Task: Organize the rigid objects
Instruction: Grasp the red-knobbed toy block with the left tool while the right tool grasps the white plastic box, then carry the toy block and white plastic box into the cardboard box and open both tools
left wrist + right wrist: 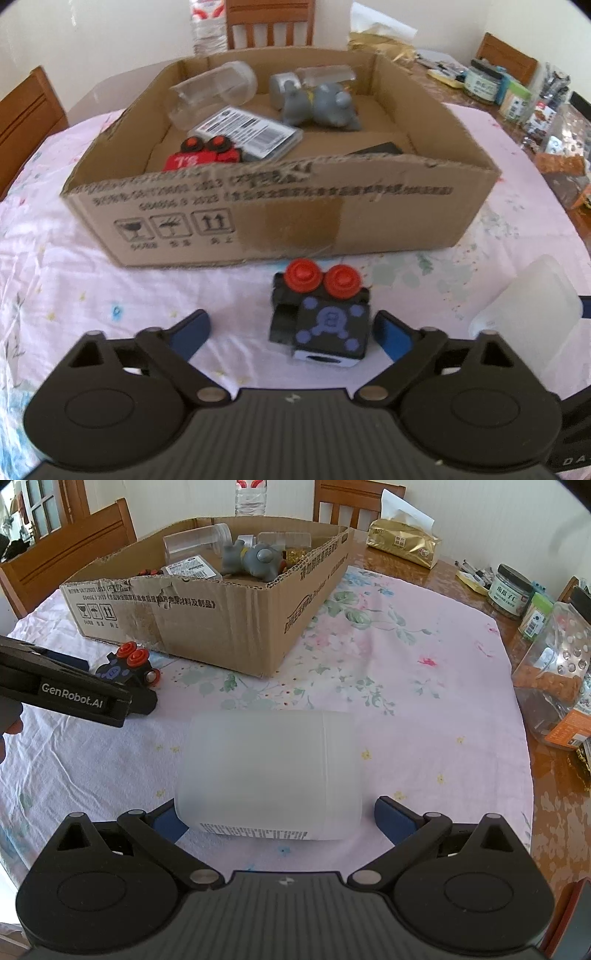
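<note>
Landmark: open brown cardboard box [280, 218] on the worktop [74, 295], which wears a pink floral cloth.

Just in front of the box's near wall sits a small black toy car with two red round knobs and purple dot markings [320, 314], on the cloth. Left tool [291, 332] straddles it, jaws standing wide; the right blue pad is just beside the car's side, the left blue pad well clear of it, no squeeze visible. In the right wrist view the same car [127, 664] sits near the box's front left corner, with the left tool body partly over it.

Further out from the box front, toward the camera, a frosted translucent plastic jar lying on its side [269, 775] rests on the cloth. Right tool [275, 819] is spread wide around it; the left pad looks at or behind the jar's end, the right pad apart from it. Cannot tell if the left pad touches.

Inside the box: a red toy car with red knobs [201, 157] by the near wall, a flat clear plastic case with barcode label [245, 131] in the middle, a clear plastic cylinder container [214, 92] at the far left, a grey rubber animal figure [321, 107] at the far right.

Beyond the box's right side: a gold tissue pack [404, 544].
</note>
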`<state>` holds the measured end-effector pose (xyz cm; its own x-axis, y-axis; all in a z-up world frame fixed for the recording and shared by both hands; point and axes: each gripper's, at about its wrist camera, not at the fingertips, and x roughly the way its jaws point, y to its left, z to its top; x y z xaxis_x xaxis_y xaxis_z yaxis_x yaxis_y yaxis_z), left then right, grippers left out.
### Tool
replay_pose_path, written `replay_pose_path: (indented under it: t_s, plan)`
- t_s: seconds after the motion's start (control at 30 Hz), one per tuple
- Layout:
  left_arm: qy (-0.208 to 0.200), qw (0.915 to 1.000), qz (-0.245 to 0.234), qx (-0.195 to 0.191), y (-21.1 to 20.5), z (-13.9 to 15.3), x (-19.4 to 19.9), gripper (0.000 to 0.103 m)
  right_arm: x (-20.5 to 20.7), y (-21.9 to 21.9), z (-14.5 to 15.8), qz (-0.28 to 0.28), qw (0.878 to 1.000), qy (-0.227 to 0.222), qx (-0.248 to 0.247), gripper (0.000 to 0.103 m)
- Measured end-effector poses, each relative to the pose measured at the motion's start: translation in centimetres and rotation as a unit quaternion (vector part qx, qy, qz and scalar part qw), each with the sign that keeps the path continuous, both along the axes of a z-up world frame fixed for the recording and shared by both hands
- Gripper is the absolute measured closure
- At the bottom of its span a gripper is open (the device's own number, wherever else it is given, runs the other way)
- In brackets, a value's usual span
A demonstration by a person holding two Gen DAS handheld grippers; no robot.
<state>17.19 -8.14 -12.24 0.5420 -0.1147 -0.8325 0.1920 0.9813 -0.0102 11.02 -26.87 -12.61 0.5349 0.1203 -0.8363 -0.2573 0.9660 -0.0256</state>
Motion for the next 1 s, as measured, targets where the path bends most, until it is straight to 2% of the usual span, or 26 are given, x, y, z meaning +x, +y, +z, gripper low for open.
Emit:
replay_pose_path:
  t_s: [0.13, 0.23, 0.53, 0.73, 1.0]
  plan:
    - [-0.006, 0.9996, -0.029, -0.003, -0.7, 0.4, 0.0, 0.037, 0.0, 0.0, 0.0, 0.000, 1.000, 0.001, 0.000, 0.000]
    - [-0.007, 0.9989, -0.046, -0.002, -1.1, 0.7, -0.1, 0.046, 0.2, 0.1, 0.1, -0.003, 1.000, 0.007, -0.002, 0.000]
    - [-0.004, 0.9985, -0.054, -0.002, -1.3, 0.6, 0.2, 0.047, 1.4, 1.5, 0.8, 0.008, 1.000, 0.007, -0.010, 0.000]
    - [0.001, 0.9974, -0.072, 0.000, -1.2, 0.7, 0.4, 0.050, 2.5, 2.2, 1.3, 0.009, 0.999, 0.027, -0.033, 0.016]
    - [0.015, 0.9937, -0.111, -0.006, -0.6, 1.3, 0.2, 0.050, 2.3, 2.0, 2.2, 0.025, 0.998, 0.038, -0.031, 0.016]
